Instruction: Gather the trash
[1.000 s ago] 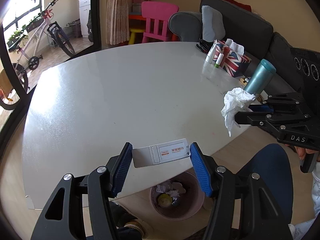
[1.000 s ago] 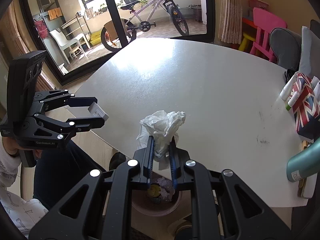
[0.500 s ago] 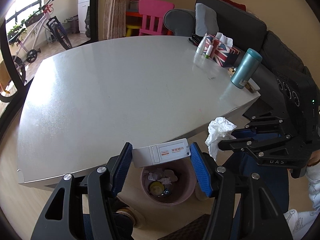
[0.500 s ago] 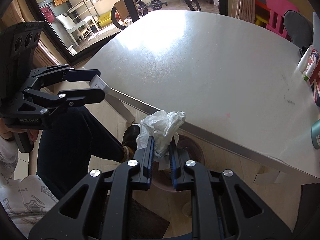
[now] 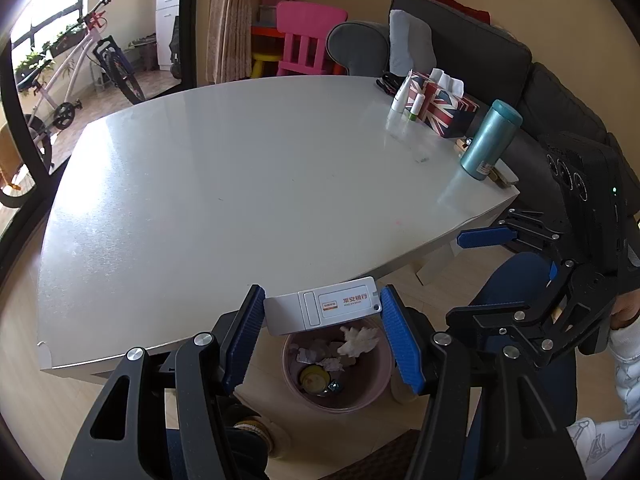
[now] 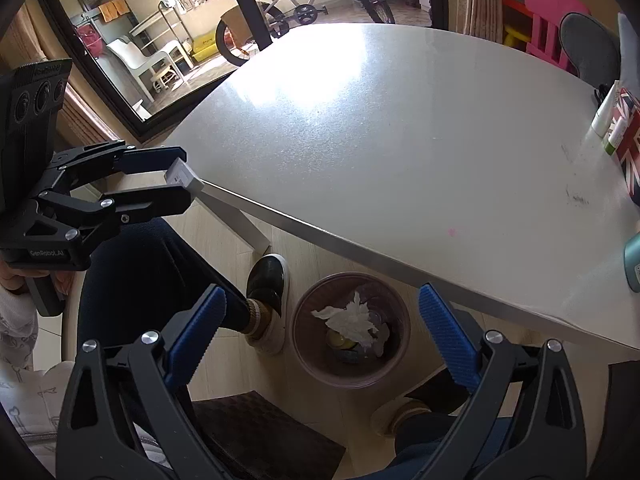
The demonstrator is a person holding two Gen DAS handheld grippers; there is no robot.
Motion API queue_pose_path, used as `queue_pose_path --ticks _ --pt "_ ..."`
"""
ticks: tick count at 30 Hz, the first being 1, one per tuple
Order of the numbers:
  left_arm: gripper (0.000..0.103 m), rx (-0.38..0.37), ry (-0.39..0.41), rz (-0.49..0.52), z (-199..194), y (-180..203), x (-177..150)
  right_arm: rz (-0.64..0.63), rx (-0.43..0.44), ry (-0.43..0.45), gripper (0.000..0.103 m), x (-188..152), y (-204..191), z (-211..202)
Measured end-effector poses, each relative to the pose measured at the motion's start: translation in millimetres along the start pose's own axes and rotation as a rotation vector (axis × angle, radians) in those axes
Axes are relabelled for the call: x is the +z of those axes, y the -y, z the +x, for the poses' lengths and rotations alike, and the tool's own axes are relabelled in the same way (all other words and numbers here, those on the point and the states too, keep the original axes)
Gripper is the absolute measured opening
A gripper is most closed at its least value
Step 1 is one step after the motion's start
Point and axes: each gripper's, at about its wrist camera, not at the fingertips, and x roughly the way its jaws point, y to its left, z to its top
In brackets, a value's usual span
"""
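The left gripper (image 5: 322, 334), low in the middle of its own view, clamps a small white box (image 5: 322, 311) with an orange label between its blue pads, just past the near edge of the tabletop (image 5: 240, 184). Directly beneath it on the floor stands a pink bin (image 5: 372, 394). The right gripper (image 6: 320, 332) hangs above that bin with its fingers spread wide and nothing between them. A crumpled white tissue (image 6: 350, 318) lies inside the bin on top of other scraps. At the right of the tabletop stand a teal bottle (image 5: 490, 140) and a flag-patterned tissue box (image 5: 444, 110).
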Motion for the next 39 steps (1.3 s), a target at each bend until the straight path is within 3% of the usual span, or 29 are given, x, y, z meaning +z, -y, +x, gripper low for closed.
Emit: queue_pose_path --ticks 16,33,34,35,36,39 --pt "0.058 -0.035 -0.026 0.049 6 11 0 0.038 -0.053 0.052 0.098 4 12 -18" --pt "0.059 -0.098 -0.107 0.115 36 35 -1 0.074 -0.118 0.120 0.098 18 42 -42" --pt "0.072 -0.097 -0.103 0.115 37 36 0 0.078 -0.120 0.123 0.098 18 42 -42" --pt "0.097 -0.096 -0.088 0.112 36 36 1 0.082 -0.121 0.126 0.098 18 42 -43" --pt "0.097 -0.094 -0.062 0.108 33 36 2 0.085 -0.121 0.128 0.098 18 43 -44" --pt "0.097 -0.092 -0.083 0.092 38 34 4 0.091 -0.124 0.131 0.098 17 45 -45"
